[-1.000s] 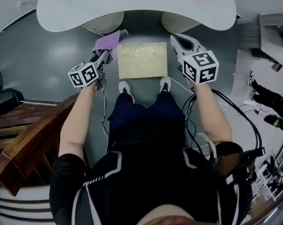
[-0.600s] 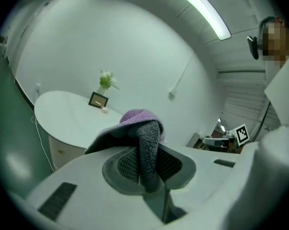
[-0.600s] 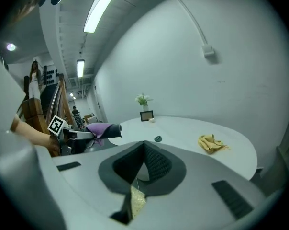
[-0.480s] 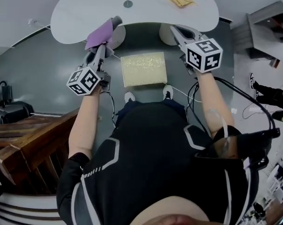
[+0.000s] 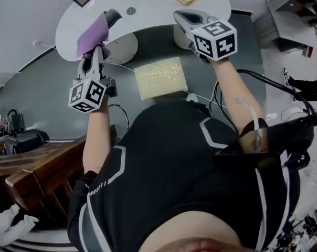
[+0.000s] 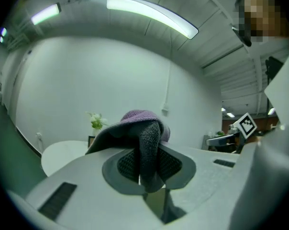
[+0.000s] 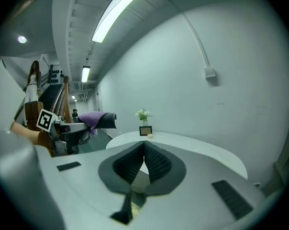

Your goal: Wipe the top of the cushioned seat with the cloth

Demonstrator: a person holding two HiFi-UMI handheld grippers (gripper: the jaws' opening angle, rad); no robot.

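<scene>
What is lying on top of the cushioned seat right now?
Nothing: the seat has a bare yellowish top. The purple cloth is clamped in the left gripper, held up and away from it. The seat's near edge is hidden behind the person's body.

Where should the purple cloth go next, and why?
Probably ease the left gripper forward and down to lay the purple cloth on the white table. Its jaws are clamped on the cloth, which has risen away from the cushioned seat and now seems to be over the table's edge. The right gripper is shut and empty.
</scene>
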